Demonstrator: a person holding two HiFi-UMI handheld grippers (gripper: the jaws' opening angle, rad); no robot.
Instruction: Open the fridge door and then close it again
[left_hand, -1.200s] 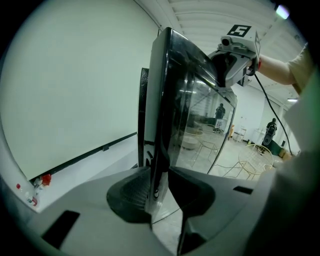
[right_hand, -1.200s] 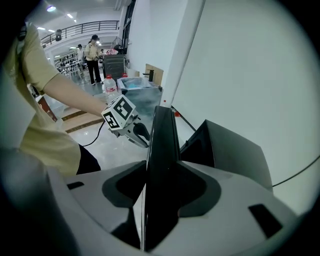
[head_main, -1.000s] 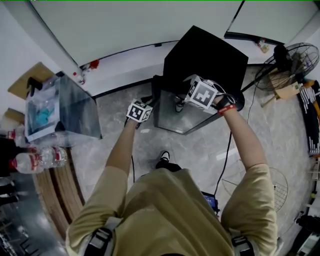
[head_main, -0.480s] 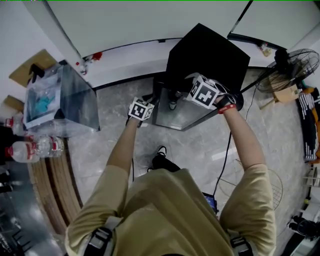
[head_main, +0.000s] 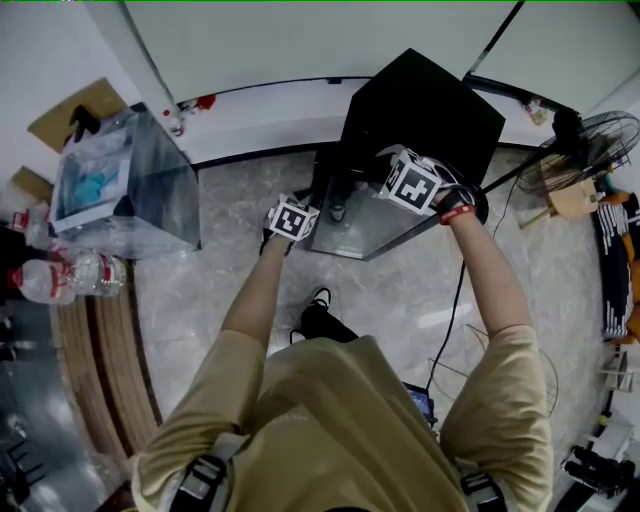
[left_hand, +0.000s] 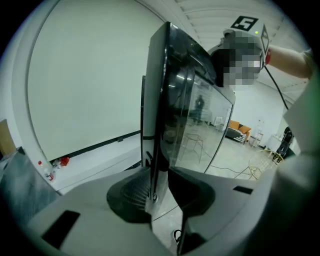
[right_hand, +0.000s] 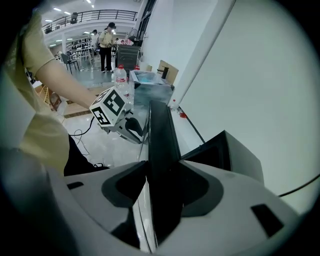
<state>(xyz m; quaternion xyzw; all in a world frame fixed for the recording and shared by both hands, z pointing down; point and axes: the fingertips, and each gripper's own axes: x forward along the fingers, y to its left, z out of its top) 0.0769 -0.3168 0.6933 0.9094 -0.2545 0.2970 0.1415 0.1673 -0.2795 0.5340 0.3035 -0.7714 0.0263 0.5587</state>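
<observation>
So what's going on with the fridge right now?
A person is working the fridge door with both handheld grippers. The left gripper is clamped on the door's free side edge, and the right gripper is on its top edge. The right jaws have just eased open slightly, with the edge between them. The door stands ajar from the black fridge.

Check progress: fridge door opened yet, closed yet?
Done: the fridge door stands swung off the fridge, so it's open. In hand: left gripper and right gripper both clamp the door's edge; the right's jaws have just eased open slightly, with the edge between them. Left: swing it shut and let go.
</observation>
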